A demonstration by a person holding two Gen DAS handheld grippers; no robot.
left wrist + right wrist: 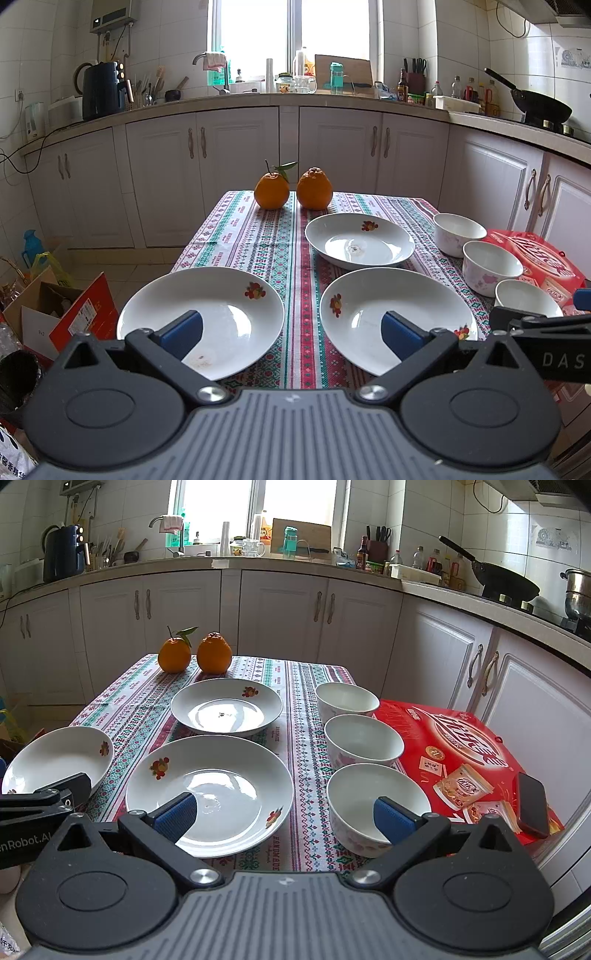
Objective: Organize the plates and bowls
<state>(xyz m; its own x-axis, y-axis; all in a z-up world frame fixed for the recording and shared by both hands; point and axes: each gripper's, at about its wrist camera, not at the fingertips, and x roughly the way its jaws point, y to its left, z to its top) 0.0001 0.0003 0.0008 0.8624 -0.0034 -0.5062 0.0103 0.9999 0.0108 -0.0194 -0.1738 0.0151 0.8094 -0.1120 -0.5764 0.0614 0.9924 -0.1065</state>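
Observation:
Three white plates with fruit prints lie on the patterned tablecloth: a near left plate (221,310) (55,757), a near middle plate (406,306) (229,775) and a far plate (360,240) (226,706). Three white bowls stand in a row at the right: far (458,227) (345,698), middle (489,262) (364,740), near (526,297) (369,801). My left gripper (291,336) is open and empty, above the near table edge between the two near plates. My right gripper (286,816) is open and empty, between the middle plate and the near bowl.
Two oranges (291,188) (194,653) sit at the far table edge. A red snack box (461,753) lies right of the bowls with a black phone (532,808) on it. Cardboard boxes (62,314) stand on the floor at the left. Kitchen cabinets ring the room.

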